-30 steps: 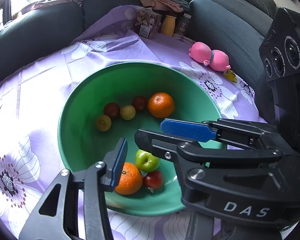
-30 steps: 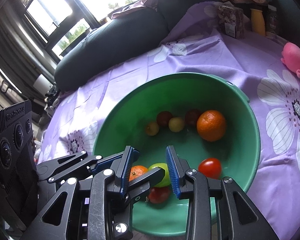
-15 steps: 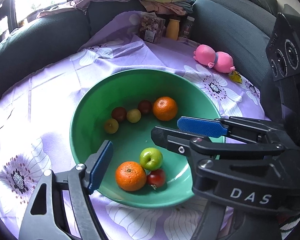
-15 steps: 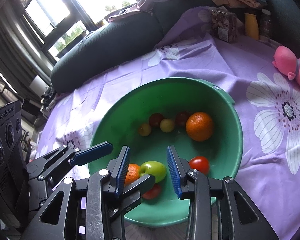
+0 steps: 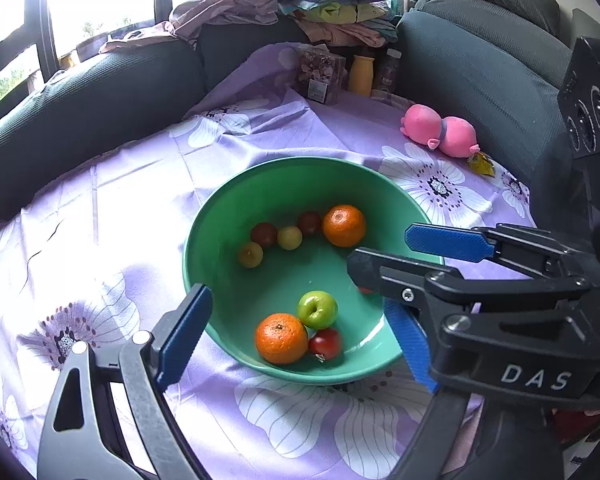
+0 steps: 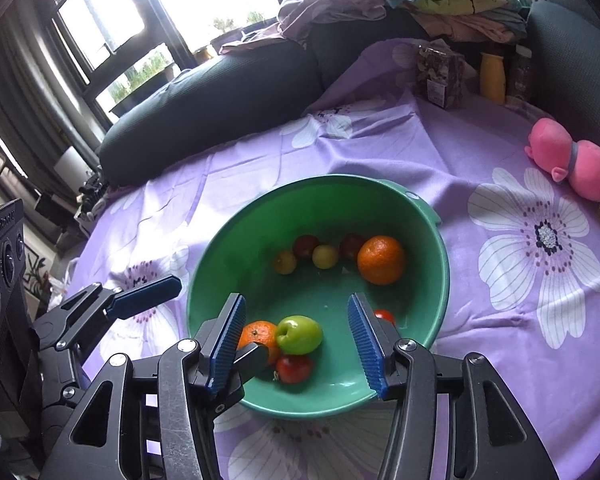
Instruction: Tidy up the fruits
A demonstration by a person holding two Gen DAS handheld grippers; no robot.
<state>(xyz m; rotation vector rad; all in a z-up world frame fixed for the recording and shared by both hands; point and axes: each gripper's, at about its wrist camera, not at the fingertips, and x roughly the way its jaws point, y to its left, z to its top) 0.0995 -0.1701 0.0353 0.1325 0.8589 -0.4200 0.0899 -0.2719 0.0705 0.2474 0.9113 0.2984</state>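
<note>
Both hand-held grippers backed off; right finger (image 6: 364, 340) half-hides tomato (image 6: 384, 315).

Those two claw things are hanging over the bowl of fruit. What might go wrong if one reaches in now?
1. The green apple touches an orange and a red tomato; closing the open right gripper on it could knock those away.
2. The left gripper, also open, is close beside the right one, so they might collide.
3. Pressing on the green plastic bowl's near rim might tip it on the purple flowered cloth.
</note>
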